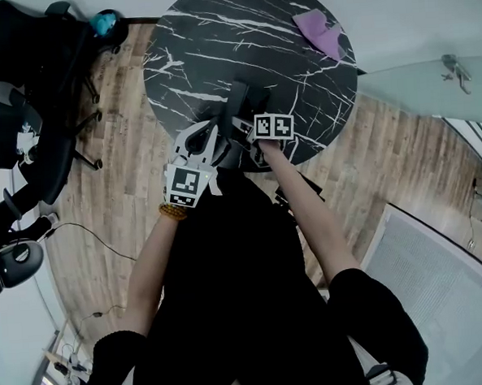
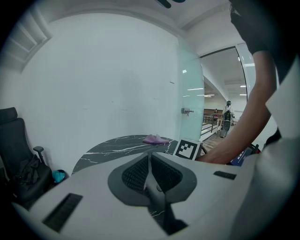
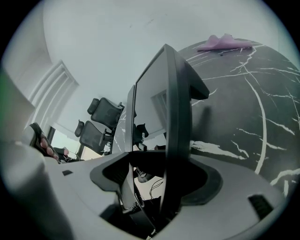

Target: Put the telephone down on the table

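While the left gripper (image 2: 150, 172) has its ribbed jaws pressed together on nothing, the right gripper (image 1: 250, 135) has its jaws spread wide, with the telephone (image 3: 177, 108) standing on edge between them. In the right gripper view no pad visibly presses the telephone, and a gap shows on its right side.

The telephone is a thin dark slab whose glossy face mirrors office chairs and the room. Its lower end is hidden behind the gripper body, so I cannot tell whether it rests on the table (image 1: 215, 43). In the head view it stands over the table's 6 o'clock rim, its top towards 12 o'clock.

The table is round, black marble with white veins. A purple cloth (image 1: 321, 30) lies near its rim at 1 o'clock. A black office chair (image 1: 25, 119) stands on the wooden floor (image 1: 125, 154) at the table's 9 o'clock.

The left gripper is just beside the right one, at its 8 o'clock. The only print is on the grippers. The right marker cube (image 1: 273, 127) shows two black-and-white square codes side by side, and the left marker cube (image 1: 185, 185) shows one. These are patterns, not letters.
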Tool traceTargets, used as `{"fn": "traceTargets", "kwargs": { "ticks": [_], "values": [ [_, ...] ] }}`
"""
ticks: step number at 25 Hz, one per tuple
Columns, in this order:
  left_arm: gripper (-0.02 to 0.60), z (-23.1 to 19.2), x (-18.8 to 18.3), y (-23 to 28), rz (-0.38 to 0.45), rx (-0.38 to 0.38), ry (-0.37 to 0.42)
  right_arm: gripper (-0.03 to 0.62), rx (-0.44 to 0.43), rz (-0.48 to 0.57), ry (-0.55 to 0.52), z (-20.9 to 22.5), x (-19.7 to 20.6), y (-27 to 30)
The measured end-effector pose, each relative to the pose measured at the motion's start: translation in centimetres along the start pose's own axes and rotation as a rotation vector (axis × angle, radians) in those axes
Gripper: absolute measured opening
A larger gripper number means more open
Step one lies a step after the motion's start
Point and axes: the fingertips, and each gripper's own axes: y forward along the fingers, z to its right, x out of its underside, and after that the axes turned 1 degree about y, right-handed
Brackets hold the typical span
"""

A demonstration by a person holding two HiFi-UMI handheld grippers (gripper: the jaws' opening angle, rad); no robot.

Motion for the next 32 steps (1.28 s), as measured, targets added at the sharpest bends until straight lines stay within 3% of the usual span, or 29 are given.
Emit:
{"fn": "traceTargets", "kwargs": {
  "ticks": [13,22,32],
  "values": [
    [0.029,0.1,0.0,0.3,0.0,-0.002,0.002,0.299,0.028,-0.058,-0.006,0.4,0.1,-0.1],
    [0.029,0.1,0.3,0.1,-0.01,-0.002,0.001,0.299,-0.038,-0.152,-0.049,1.6,1.3,-0.9],
    [0.029,1.0,0.3,0.6,-0.005,0.014,0.002,0.296,-0.052,-0.161,-0.081,3.5,1.4,-3.1]
  ]
}}
